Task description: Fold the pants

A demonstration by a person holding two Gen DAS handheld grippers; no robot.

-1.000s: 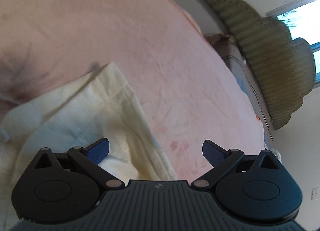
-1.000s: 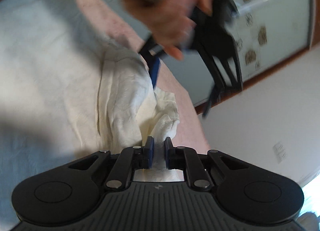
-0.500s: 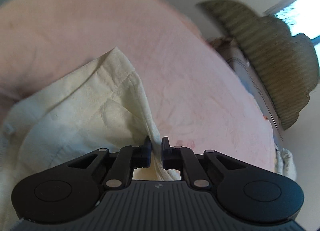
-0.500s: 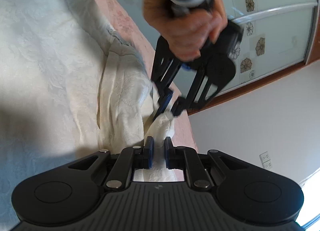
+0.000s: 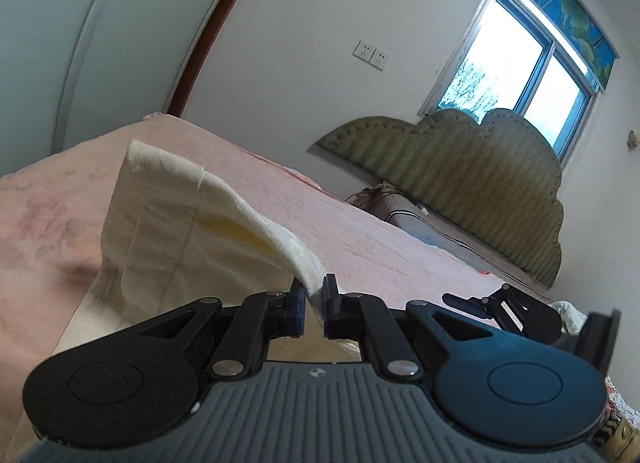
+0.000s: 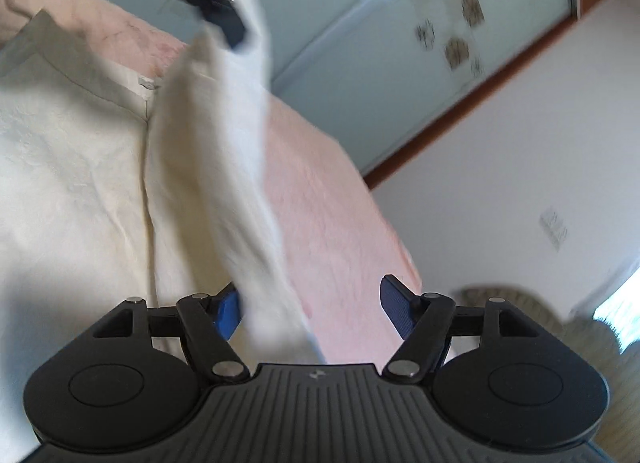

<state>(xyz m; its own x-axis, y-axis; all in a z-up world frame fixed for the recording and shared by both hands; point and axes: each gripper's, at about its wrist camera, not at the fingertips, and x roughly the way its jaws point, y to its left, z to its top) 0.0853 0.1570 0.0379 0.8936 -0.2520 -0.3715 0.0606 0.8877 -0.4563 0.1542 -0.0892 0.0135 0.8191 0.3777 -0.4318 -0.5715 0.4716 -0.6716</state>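
Right claw [image 6: 312,309] has spread; left claw [image 5: 313,305] lifts pants [image 5: 224,199].

Cream pants [image 5: 208,231], one edge lifted off the pink bed, the rest spread flat.

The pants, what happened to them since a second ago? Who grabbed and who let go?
The left gripper, open a second ago, shut on the edge of the cream pants and lifted it off the pink bedspread. The right gripper was shut on the cloth and has now opened, letting go. The rest of the pants still lies on the bed.
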